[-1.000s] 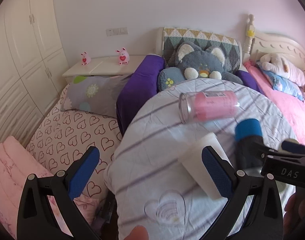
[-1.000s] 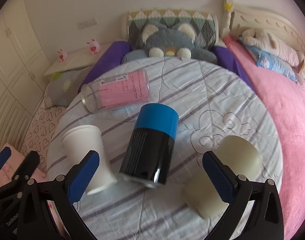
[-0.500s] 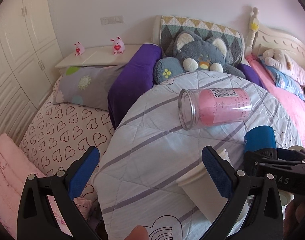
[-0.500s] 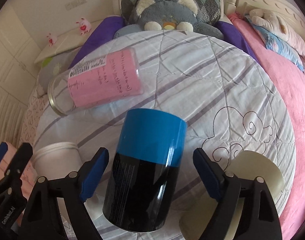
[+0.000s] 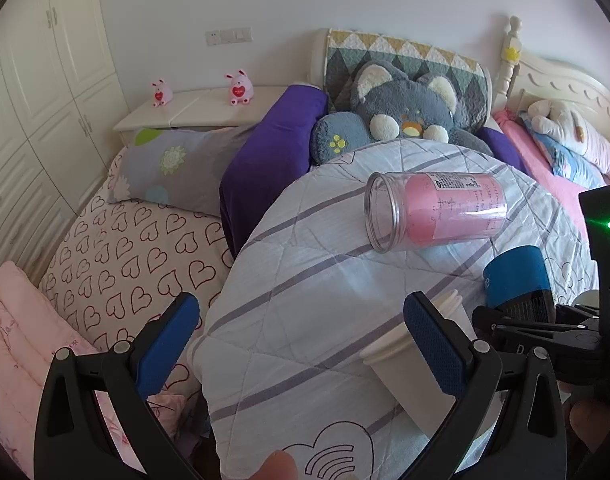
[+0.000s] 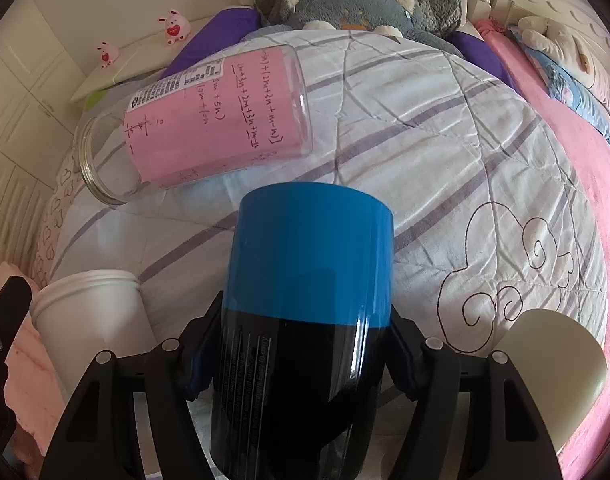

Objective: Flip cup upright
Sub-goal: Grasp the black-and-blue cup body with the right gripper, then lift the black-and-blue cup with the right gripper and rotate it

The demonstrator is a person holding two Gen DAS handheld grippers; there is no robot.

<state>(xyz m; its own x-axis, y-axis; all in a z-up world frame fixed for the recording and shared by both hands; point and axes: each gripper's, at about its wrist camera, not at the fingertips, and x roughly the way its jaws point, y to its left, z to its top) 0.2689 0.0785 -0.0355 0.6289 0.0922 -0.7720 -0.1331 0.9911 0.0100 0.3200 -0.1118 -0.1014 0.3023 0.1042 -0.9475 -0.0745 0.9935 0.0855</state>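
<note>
A black cup with a blue band (image 6: 305,320) lies on the round quilt-covered table (image 6: 465,160), blue end away from me. My right gripper (image 6: 297,356) is shut on its black body, pads pressing both sides. The cup also shows in the left wrist view (image 5: 515,276). A clear jar with pink paper inside (image 6: 201,124) lies on its side behind it, also in the left wrist view (image 5: 433,210). My left gripper (image 5: 301,340) is open and empty over the table's left edge, beside a white cup (image 5: 417,364) lying on its side.
A white cup (image 6: 89,320) is at the left and a cream cup (image 6: 553,372) lies at the right. A grey plush cat (image 5: 401,120) and purple pillow (image 5: 265,152) sit behind the table. A heart-print bed (image 5: 125,256) lies left.
My right gripper moved forward around the black and blue cup and closed on it. My left gripper shifted slightly and stayed open.
</note>
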